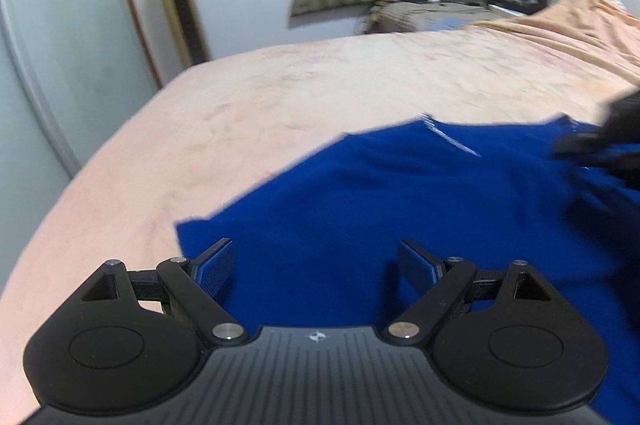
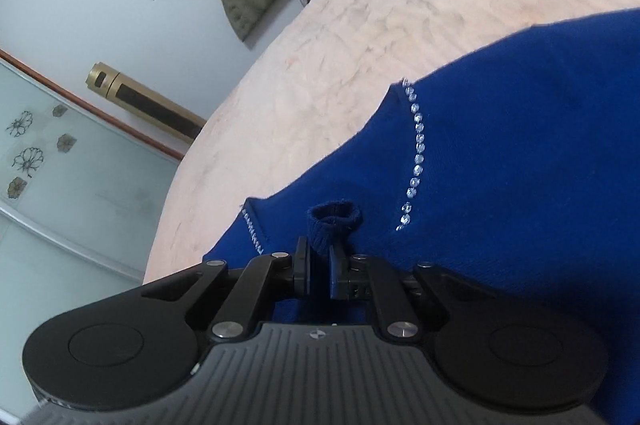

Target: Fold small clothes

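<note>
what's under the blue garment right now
The blue garment lies spread on the peach bedspread. Whether anything else sits beneath it cannot be seen; the cloth covers that.

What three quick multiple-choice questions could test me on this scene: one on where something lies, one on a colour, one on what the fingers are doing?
1. Where does the garment lie?
A. On the bed
B. On a chair
C. On the floor

2. What colour is the garment?
A. Red
B. Deep blue
C. White

3. What are the right gripper's fingers doing?
A. Spread wide over bare bedding
B. Closed on a blue cuff
C. Holding a pillow

Answers:
1 A: the garment is spread on the peach bed cover.
2 B: its knit is deep blue, with rhinestone trim.
3 B: the right gripper pinches the ribbed cuff, while the left gripper stands open.
</note>
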The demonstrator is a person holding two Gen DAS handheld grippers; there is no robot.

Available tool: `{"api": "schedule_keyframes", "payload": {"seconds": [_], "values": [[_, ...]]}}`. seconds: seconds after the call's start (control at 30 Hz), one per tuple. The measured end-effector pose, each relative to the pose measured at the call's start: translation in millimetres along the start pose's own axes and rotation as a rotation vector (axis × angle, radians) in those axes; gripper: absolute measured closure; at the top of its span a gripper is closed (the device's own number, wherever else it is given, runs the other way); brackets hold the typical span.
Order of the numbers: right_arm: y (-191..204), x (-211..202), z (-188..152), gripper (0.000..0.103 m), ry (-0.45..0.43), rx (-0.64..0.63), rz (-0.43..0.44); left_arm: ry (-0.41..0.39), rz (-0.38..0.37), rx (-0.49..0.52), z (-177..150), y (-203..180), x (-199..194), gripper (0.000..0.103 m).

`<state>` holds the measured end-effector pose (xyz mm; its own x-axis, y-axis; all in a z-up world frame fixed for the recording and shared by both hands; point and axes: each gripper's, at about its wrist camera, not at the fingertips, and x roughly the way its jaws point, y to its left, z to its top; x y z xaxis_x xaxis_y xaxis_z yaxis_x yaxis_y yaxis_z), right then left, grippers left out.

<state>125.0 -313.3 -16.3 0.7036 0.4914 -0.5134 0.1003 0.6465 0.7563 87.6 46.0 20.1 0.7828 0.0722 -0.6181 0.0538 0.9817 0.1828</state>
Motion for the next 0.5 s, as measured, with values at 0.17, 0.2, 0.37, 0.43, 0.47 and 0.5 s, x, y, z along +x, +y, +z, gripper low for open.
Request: {"api": "schedule_keyframes", "payload": {"seconds": [0.17,0.2,0.37,0.43,0.47,0.5], "values": [[10.1,-75.2,5.5,0.09,-0.205,-0.144,-0.065,0.0,0.002,-0.064,10.9,17.2,11.5,0.014],[9.8,-94.2,5.6,0.09,-0.262,-0.178,-0.109,0.005,-0.003,-0.068,11.9,17.7,14.7,0.014],[-19.3,-128.8,1.4,0.09,-0.311,-0.197,-0.289,0.051,-0.004,-0.058,8.6,7.9,33.1,0.014],[-35.1,-127.8,-1.3,0.089,-0.276,-0.164,-0.305,0.051,-0.005,-0.04,6.9,2.6,35.2,0.014],[-41.7,-127.4,-2.8,0.085,-0.249,-0.158,-0.317,0.052,0.013,-0.031,5.6,0.9,34.7,0.014],[-45.5,-130.3,-3.7,0.077,-0.246,-0.153,-0.337,0.049,0.041,-0.027,5.8,0.3,32.8,0.014]]}}
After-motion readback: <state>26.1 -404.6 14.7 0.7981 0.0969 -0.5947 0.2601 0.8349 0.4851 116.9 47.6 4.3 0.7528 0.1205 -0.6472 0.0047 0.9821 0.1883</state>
